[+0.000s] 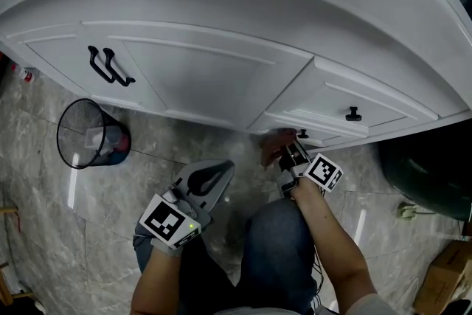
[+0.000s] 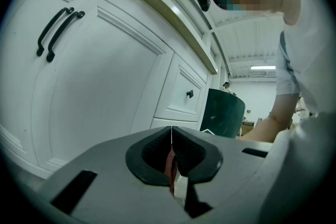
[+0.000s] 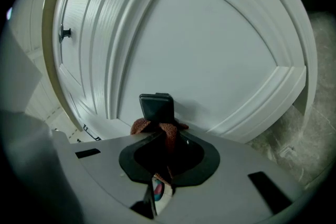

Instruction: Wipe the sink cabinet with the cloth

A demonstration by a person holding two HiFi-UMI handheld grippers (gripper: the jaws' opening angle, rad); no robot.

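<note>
The white sink cabinet fills the upper head view, with two black door handles at the left and a black drawer knob at the right. My right gripper is shut on a reddish-brown cloth and holds it against the cabinet's low front under the knob. In the right gripper view the cloth bunches behind a black fingertip that meets a white panel. My left gripper hangs shut and empty above my knees, apart from the cabinet; its jaws meet in a thin line.
A black wire wastebasket stands on the marble floor at the left. A dark green bin sits at the right beside the cabinet, with a cardboard box nearer me. The person's legs in jeans are below the grippers.
</note>
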